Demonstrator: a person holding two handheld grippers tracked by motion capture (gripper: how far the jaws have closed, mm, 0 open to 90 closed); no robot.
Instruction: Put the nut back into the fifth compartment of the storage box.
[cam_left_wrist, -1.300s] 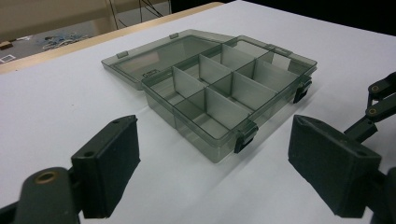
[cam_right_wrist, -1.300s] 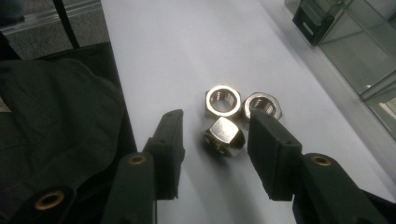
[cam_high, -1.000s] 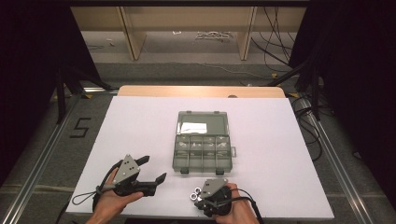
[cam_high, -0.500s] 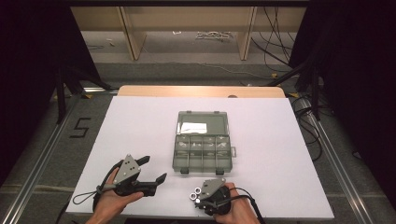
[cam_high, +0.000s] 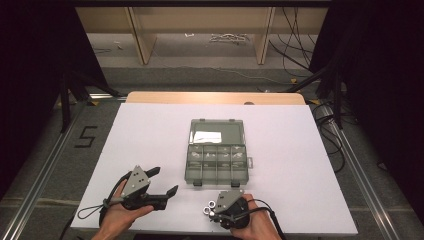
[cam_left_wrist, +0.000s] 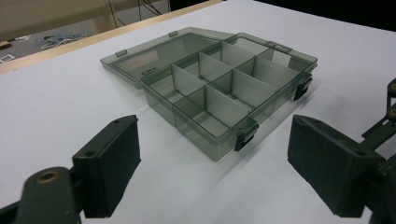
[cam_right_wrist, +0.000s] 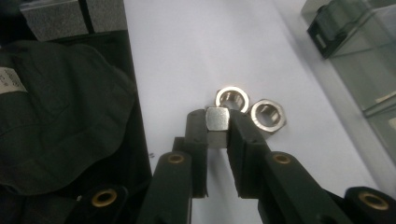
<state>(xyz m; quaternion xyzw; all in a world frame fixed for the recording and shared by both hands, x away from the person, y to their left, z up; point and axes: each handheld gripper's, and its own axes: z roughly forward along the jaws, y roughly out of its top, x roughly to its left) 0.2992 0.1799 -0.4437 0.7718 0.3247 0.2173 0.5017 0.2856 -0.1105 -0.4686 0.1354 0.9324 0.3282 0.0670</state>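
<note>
2 grippers low, right gripper (cam_right_wrist: 218, 135) clamping nut (cam_right_wrist: 217, 120), left gripper (cam_left_wrist: 215, 172) spread

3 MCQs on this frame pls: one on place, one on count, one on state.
1. Where do the loose hex nuts lie?
A. inside the organizer box
B. on the white table beside the right gripper's jaws
C. on the floor

2. How many hex nuts are there, counting the gripped nut?
A. three
B. one
C. six

3. What state is the organizer box in?
A. shut and latched
B. upside down
C. open, lid laid flat

Answers:
1 B: two nuts rest on the table just past the right gripper.
2 A: two loose plus one between the jaws.
3 C: the lid lies back and the compartments are exposed; the left gripper is open before it.
</note>
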